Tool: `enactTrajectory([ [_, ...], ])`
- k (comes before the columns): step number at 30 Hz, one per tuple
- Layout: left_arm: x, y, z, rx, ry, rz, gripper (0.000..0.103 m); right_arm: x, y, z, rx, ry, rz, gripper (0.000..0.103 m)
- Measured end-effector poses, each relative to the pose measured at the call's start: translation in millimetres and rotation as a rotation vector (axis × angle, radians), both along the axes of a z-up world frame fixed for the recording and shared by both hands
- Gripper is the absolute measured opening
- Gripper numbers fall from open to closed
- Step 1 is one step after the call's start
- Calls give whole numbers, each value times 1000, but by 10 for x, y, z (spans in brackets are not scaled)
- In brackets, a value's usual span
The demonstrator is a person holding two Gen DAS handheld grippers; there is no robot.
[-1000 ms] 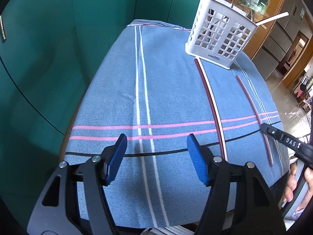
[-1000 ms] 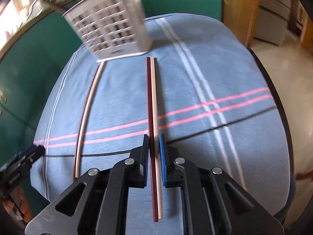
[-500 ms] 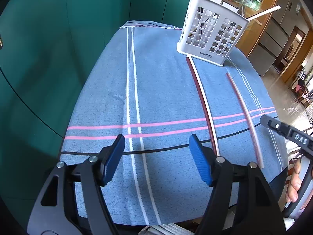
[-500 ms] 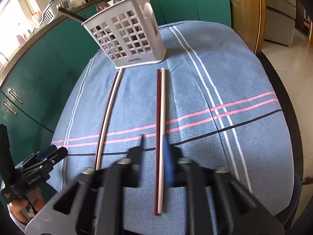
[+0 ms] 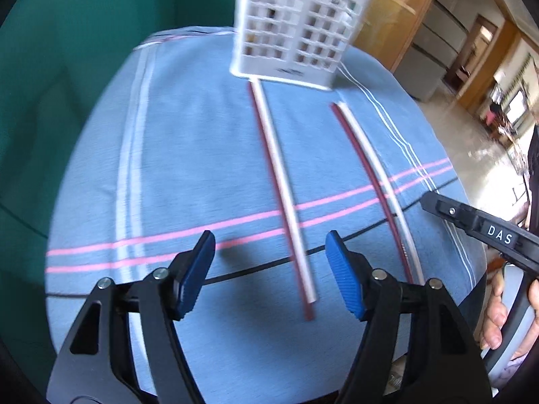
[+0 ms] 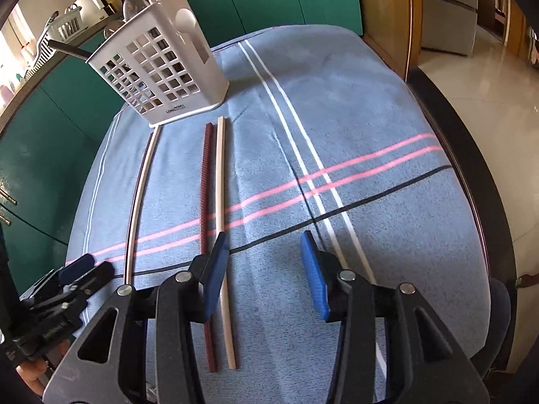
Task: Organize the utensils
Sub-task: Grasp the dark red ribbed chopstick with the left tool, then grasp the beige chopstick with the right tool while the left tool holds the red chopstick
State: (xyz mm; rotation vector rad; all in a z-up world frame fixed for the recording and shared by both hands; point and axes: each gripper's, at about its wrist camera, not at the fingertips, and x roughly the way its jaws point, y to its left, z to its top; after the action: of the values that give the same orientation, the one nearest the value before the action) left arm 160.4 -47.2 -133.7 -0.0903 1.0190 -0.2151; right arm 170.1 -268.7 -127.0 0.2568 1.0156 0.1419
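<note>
We have two pairs of long thin sticks, each one dark red and one pale, lying flat on the blue striped cloth covering the surface [image 6: 387,128]. The left pair [image 5: 286,208] runs from the white perforated plastic utensil holder [image 5: 296,30] toward the left gripper [image 5: 269,269], whose jaws have just been closing yet stand apart, empty, with that pair's near ends between them. The right gripper [image 6: 262,269] has just been opening, empty; the right pair [image 6: 215,222] lies beside its left pad. We judge the next grasp belongs to the left: lower over both near ends, close squarely on both sticks together.
</note>
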Motion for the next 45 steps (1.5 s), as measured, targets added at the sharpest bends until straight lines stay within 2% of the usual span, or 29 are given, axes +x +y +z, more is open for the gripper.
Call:
enactTrajectory([
  [2, 25, -116, -40, 35, 0, -22, 55, 0, -9, -5, 0, 2, 5, 47],
  [4, 22, -201, -44, 87, -18, -30, 46, -2, -13, -15, 0, 3, 9, 48],
  [6, 31, -193, -52, 118, -27, -11, 13, -5, -27, -27, 1, 7, 10, 49],
  [7, 34, -167, -49, 117, -23, -3, 12, -5, -32, -34, 1, 9, 9, 49],
  [9, 43, -72, -46, 88, -12, 15, 10, 9, -50, -60, 4, 15, 4, 49],
  [14, -43, 177, -23, 76, 9, 71, 10, 27, -34, -71, 5, 13, 10, 52],
  [20, -294, 339, 201, 45, 0, 80, 10, 43, -32, -69, 7, 11, 13, 54],
  [22, -336, 360, 263, 36, -10, 75, 17, 56, -17, -66, 3, 11, 12, 55],
  [23, -351, 361, 292, 33, -19, 71, 24, 60, -7, -65, 0, 11, 13, 55],
  [25, -364, 350, 313, 43, -36, 61, 29, 65, 9, -65, -5, 11, 15, 55],
  [34, -19, 422, -49, 107, 16, 120, 29, 60, 69, -59, -37, 10, 32, 55],
  [37, 64, 346, -80, 158, -11, 109, 29, 105, 144, -28, -61, -3, 55, 55],
  [41, 176, 317, -90, 172, -23, 113, 29, 279, 392, -29, -187, -17, 114, 55],
  [42, 206, 340, -92, 167, -20, 124, 29, 318, 424, -50, -206, -12, 116, 54],
  [43, 205, 352, -89, 164, -18, 132, 29, 353, 450, -73, -226, -10, 115, 47],
  [45, 195, 395, -90, 167, -20, 147, 16, 385, 498, -73, -265, -31, 120, 31],
])
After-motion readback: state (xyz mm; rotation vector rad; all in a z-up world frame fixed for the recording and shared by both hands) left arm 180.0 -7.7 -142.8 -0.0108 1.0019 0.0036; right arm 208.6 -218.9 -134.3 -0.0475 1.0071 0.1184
